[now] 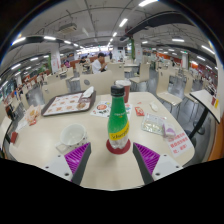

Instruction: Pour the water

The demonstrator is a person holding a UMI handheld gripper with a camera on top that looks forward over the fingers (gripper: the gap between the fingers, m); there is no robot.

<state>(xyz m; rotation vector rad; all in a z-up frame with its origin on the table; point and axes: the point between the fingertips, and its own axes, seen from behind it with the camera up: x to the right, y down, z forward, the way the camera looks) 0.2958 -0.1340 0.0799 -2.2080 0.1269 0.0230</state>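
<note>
Two fingers: the gripper [118, 160] is standing spread apart, its pink pads [72, 156] facing inward and pressing on nothing.
Grasp: released; a clear gap is showing on each side of the bottle, so nothing is being held.
Bottle: a green bottle [118, 122] with a yellow label and a red cap is standing upright just ahead of the fingers, roughly in line with the gap between them, resting on its own base on a red coaster [119, 146].
Cup: a pale cup or small bowl [72, 134] is sitting ahead and to the left of the fingers; whether it is the target for the water cannot be told.
Progress: judging from this, the task is only beginning; the bottle is capped, upright and not yet gripped, and nothing is being poured.
Left to do: closing on the bottle, lifting it, dealing with the cap and tipping it over a container.
Surface: a round light table [95, 172] is carrying a printed tray [68, 102] beyond the cup and a small card [180, 146] to the right.
Room: a large hall with more tables, chairs and long ceiling lights is stretching out beyond.
</note>
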